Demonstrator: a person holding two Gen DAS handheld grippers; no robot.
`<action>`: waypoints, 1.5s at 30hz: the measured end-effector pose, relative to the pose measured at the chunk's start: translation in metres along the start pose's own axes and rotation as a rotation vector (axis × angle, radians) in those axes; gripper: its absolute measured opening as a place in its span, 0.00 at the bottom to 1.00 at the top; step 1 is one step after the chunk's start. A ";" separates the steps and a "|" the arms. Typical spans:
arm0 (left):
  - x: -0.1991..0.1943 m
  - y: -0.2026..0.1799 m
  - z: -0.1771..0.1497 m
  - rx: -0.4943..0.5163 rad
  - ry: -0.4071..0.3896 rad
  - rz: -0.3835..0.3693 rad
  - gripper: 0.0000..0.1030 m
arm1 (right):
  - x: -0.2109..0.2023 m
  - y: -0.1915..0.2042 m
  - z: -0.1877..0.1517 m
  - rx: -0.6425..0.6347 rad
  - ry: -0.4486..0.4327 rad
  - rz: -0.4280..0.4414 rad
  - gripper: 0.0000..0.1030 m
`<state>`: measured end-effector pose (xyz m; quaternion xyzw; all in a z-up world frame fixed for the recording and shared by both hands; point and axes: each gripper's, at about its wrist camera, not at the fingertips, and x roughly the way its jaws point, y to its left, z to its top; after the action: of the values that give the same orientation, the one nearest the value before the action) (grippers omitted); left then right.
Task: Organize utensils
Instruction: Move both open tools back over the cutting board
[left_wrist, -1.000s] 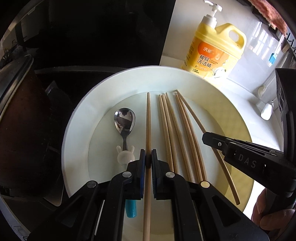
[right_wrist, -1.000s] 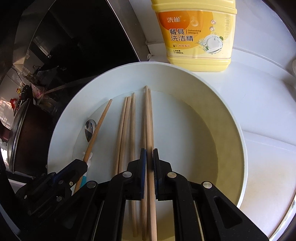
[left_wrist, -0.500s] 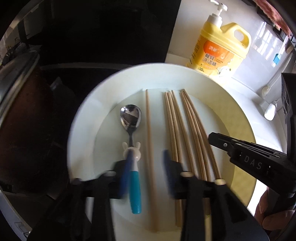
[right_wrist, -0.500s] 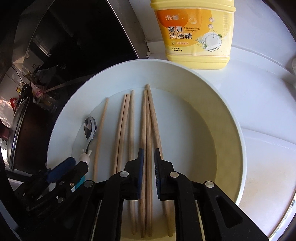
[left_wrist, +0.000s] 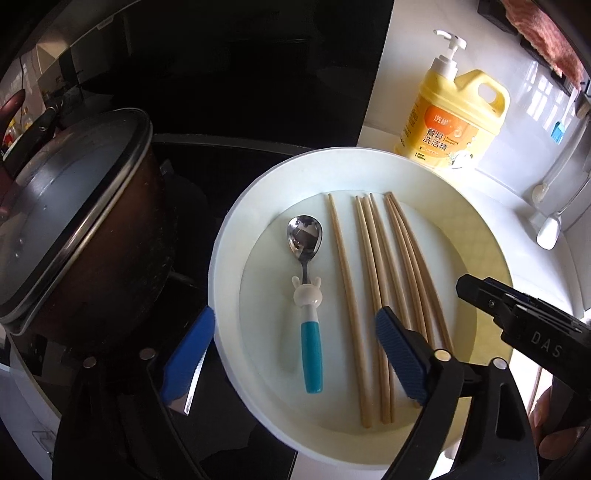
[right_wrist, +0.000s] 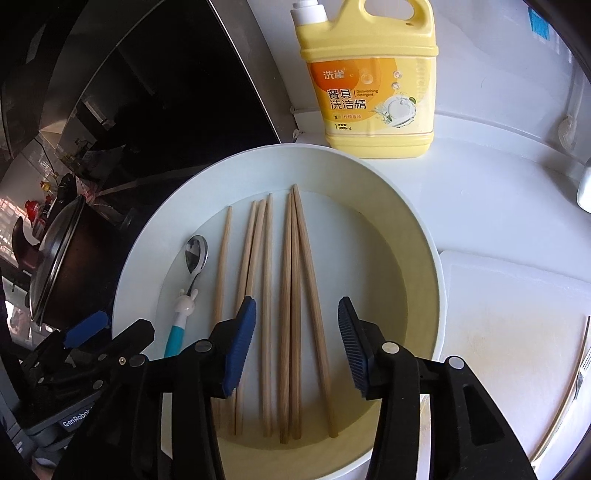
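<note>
Left view: my left gripper, clamped on a chopstick a second ago, now gapes, the stick lying beside the spoon in the plate. Right view: my right gripper has likewise spread and released, leaving the chopsticks sorted in parallel.

A white counter fills the right and far side, sunlit, with a pale cutting board lying on it at the near right. A yellow detergent bottle stands at the far edge against a white tiled wall. To the left lies a black glass cooktop with a dark panel behind it; a brown pot with a glass lid sits there. White brushes hang at the far right.
</note>
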<state>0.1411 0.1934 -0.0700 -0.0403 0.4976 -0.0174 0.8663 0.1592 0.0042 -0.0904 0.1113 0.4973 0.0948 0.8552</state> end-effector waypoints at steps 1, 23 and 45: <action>-0.003 0.000 -0.001 -0.001 -0.006 -0.009 0.89 | -0.002 0.002 -0.002 -0.002 -0.001 0.013 0.48; -0.060 -0.038 -0.026 0.189 -0.091 -0.109 0.93 | -0.089 -0.021 -0.083 0.137 -0.162 -0.104 0.62; -0.081 -0.235 -0.121 0.320 -0.058 -0.177 0.94 | -0.201 -0.236 -0.202 0.336 -0.170 -0.272 0.68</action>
<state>-0.0018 -0.0414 -0.0404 0.0540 0.4579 -0.1712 0.8707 -0.1028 -0.2575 -0.0878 0.1916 0.4426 -0.1149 0.8684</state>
